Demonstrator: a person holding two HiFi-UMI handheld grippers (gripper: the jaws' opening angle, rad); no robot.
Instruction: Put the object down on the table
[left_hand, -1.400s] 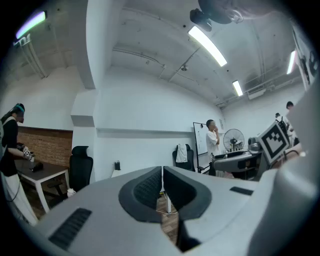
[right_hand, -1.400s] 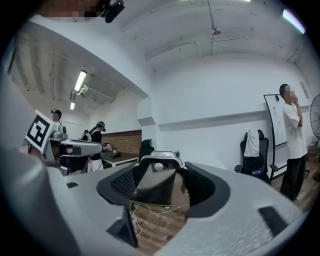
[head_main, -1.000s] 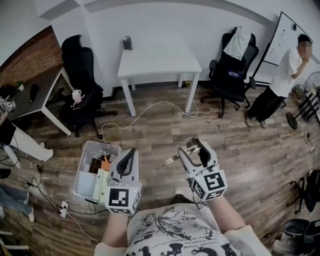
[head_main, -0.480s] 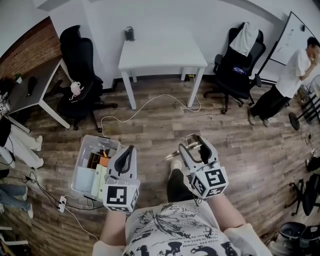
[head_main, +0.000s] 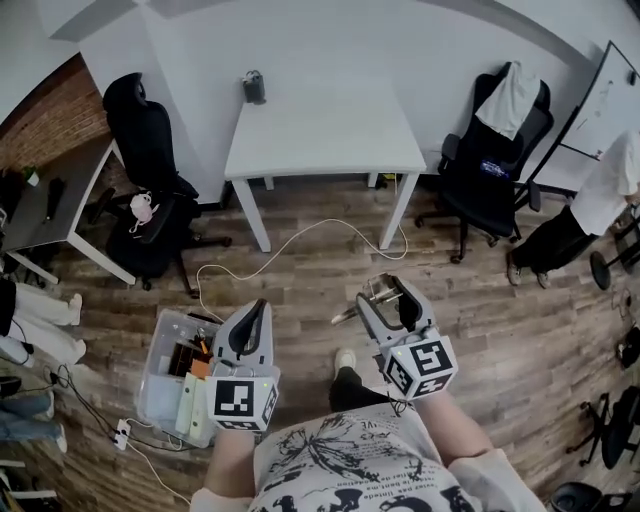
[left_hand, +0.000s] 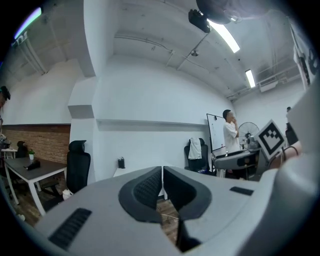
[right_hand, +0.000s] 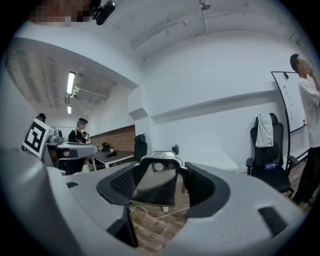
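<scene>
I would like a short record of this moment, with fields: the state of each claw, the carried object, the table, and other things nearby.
left claw: jaws together, nothing between them
right claw: closed on a shiny metal object
object state: in the air above the wooden floor, not yet on the table
white table: ahead, by the wall; a small dark item stands at its far left corner
plastic bin: on the floor, left of the left claw
black chairs: left chair, right chair, either side of the table
</scene>
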